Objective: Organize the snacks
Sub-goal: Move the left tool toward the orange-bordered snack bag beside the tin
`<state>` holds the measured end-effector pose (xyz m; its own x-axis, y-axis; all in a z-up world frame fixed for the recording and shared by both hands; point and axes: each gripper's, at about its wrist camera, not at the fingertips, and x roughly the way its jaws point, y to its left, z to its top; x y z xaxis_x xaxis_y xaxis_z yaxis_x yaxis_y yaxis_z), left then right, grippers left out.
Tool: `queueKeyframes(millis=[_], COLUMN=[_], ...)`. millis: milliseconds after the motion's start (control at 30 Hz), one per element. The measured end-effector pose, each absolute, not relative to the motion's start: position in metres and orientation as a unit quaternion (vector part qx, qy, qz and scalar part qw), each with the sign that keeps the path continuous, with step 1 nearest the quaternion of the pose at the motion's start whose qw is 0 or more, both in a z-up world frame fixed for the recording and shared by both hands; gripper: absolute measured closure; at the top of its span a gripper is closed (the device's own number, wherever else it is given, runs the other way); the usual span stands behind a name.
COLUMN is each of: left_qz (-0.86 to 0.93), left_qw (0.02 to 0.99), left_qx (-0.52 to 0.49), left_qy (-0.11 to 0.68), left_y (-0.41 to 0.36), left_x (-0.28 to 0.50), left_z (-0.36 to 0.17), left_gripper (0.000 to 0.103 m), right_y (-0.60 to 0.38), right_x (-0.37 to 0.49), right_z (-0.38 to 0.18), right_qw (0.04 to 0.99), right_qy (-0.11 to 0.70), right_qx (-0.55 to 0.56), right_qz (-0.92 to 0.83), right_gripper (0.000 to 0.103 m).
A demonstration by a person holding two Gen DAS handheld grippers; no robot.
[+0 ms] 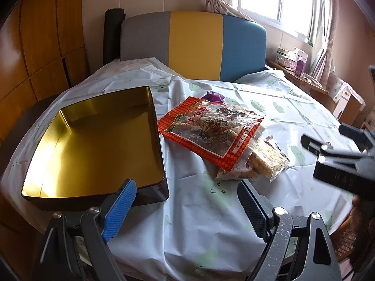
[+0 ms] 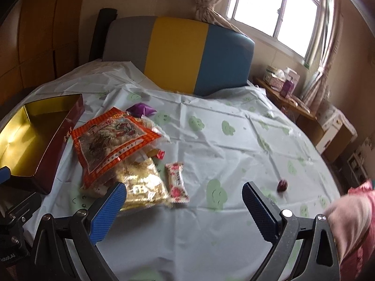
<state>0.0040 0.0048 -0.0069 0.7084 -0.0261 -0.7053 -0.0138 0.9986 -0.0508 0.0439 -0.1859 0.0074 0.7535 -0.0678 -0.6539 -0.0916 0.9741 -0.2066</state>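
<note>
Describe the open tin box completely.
The tin box is rectangular and lidless, with a shiny gold metal interior and dark maroon outer walls bearing gold characters. It looks empty, sits flat on the cloud-print tablecloth left of the orange snack bag, which lies close beside it. Neither gripper touches it.

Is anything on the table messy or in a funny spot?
Yes. The small dark red round candy sits alone, far right of the snack pile. The orange checkered snack bag lies crooked on top of the clear yellow snack bag. The gold-lined tin box holds nothing yet.
</note>
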Motion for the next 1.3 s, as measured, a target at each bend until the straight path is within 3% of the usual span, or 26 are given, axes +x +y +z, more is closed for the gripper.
queueKeyframes(millis=[600,900,1133,1300], left_qz=[-0.003,-0.007,-0.031,-0.051], left_qw=[0.919,0.915,0.912,0.912], left_qx=[-0.015,-0.003,0.004,0.036], left_qy=[0.394,0.404,0.409,0.405], left_y=[0.000,-0.009,-0.027,-0.055], left_x=[0.010,0.022,0.047,0.077], left_z=[-0.011,-0.011,-0.003,-0.001], left_gripper=[0.014,0.014,0.014,0.009], right_y=[-0.235,-0.271,-0.280,-0.289], right_x=[0.124,0.157,0.157,0.161], right_z=[0.034,-0.004,-0.001,-0.001], right_qw=[0.934,0.917,0.922,0.919], right_qy=[0.325,0.385,0.381,0.393], right_qx=[-0.151,-0.100,-0.063,-0.040], right_qz=[-0.003,-0.011,-0.001,-0.013], right_gripper=[0.003,0.003,0.004,0.004])
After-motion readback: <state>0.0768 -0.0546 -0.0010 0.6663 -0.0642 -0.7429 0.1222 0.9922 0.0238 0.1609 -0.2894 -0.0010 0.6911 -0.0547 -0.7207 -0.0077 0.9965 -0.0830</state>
